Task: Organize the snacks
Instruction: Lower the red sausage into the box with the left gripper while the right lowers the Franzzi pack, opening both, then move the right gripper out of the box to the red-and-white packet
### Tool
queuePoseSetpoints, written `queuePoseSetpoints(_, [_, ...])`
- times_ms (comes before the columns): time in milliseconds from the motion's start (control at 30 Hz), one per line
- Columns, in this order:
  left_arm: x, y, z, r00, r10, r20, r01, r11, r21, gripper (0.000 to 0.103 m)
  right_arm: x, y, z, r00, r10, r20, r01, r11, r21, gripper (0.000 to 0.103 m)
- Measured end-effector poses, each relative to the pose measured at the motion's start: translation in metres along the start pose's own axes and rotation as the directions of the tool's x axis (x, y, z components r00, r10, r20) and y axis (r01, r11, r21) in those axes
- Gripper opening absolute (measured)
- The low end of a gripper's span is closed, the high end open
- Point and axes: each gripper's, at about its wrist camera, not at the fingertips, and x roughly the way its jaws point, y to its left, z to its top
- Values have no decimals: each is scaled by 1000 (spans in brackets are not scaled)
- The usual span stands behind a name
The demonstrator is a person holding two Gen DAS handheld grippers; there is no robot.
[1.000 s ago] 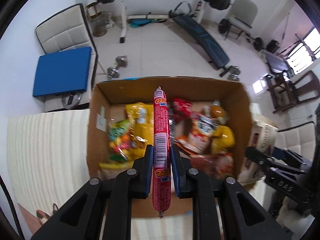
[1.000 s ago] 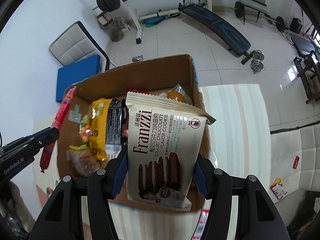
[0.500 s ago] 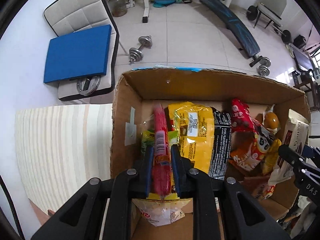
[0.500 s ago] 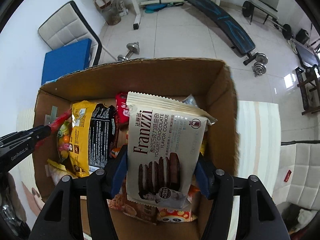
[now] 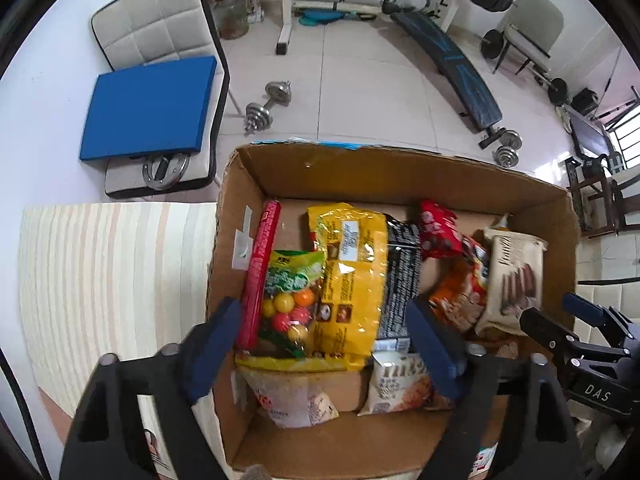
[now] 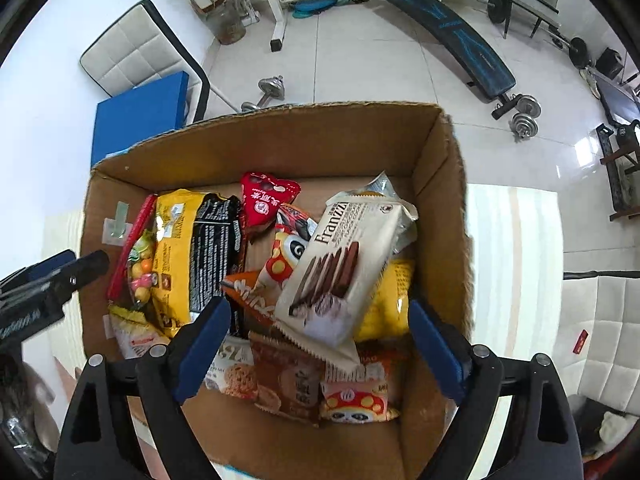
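Observation:
A cardboard box (image 5: 360, 172) (image 6: 296, 140) holds several snack packs. My left gripper (image 5: 324, 344) is open above the box's left side. The red sausage stick (image 5: 260, 268) lies free along the left wall, beside a candy bag (image 5: 288, 300) and a yellow pack (image 5: 352, 280). My right gripper (image 6: 316, 344) is open above the box's right side. The cream Franzzi cookie pack (image 6: 340, 264) (image 5: 512, 276) lies tilted on top of other snacks, free of the fingers.
The box stands on a striped table (image 5: 100, 280) (image 6: 512, 256). Beyond it are a white chair with a blue cushion (image 5: 148, 108), dumbbells (image 5: 268, 104) and a weight bench (image 5: 452, 64) on the tiled floor.
Both grippers opened. The sausage stick dropped against the box's left wall. The Franzzi pack fell tilted onto the snacks at the right.

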Motion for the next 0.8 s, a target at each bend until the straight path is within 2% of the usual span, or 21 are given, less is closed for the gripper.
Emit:
queuePoseSetpoints(67, [-7,-6,-10,1000,-5,5,5,1000,15,87,-9,1,-8,1000,-8,19,8,1000,-2,94])
queuePoseSetpoints(133, [-13,-12,-20,1000,-11,20,10,999,32,94,-19,3,-19,999,0,43,0,1000,-1,97])
queuePoseSetpoints(367, [-39,-24,-57,996,-42,85,38,998,41,94,-40,14,-54,997,-13,81,15,999,-30,98])
queuePoseSetpoints(500, [-57,-24,-71,990,-24,138,21,999,25,94,-59,21,-72,992,-11,127,16,999,-40,98])
queuePoseSetpoints(600, [-77,-24,-82,980,-24,196,22,1000,15,94,-75,22,-83,987,22,159,-16,999,-38,98])
queuePoseSetpoints(700, [-97,-27,-95,963,17,269,-21,1000,13,94,-91,16,-100,978,41,206,-38,999,-16,98])
queuePoseSetpoints(800, [-109,-30,-109,948,42,315,-47,999,9,94,-96,-1,-126,977,16,212,-24,999,39,98])
